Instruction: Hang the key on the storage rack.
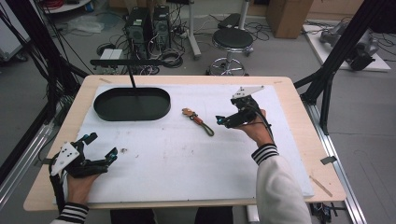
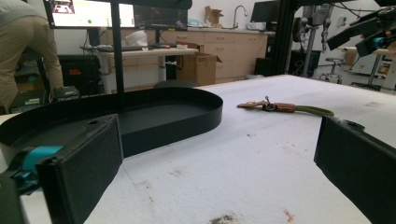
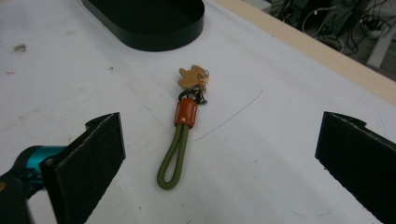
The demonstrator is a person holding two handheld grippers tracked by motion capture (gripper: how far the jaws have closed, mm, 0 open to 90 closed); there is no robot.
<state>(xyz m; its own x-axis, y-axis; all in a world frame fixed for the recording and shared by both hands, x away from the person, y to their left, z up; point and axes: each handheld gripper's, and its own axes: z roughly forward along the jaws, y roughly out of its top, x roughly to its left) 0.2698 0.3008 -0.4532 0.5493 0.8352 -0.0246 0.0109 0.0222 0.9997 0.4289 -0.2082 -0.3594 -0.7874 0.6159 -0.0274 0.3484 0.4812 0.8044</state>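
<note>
High view: white padded table cover bears the olive cord keychain with orange leather band and tan charm, just left of the right gripper. Jaws wide, empty; cord runs lengthwise between them. Left gripper, also gaping, sits well apart.

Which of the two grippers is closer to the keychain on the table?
The right gripper: it hovers open just beside the keychain, while the left gripper waits far off near the table's front left edge.

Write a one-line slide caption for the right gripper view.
Right gripper, jaws open, hovers over an olive cord keychain on the white mat, near a black tray.
</note>
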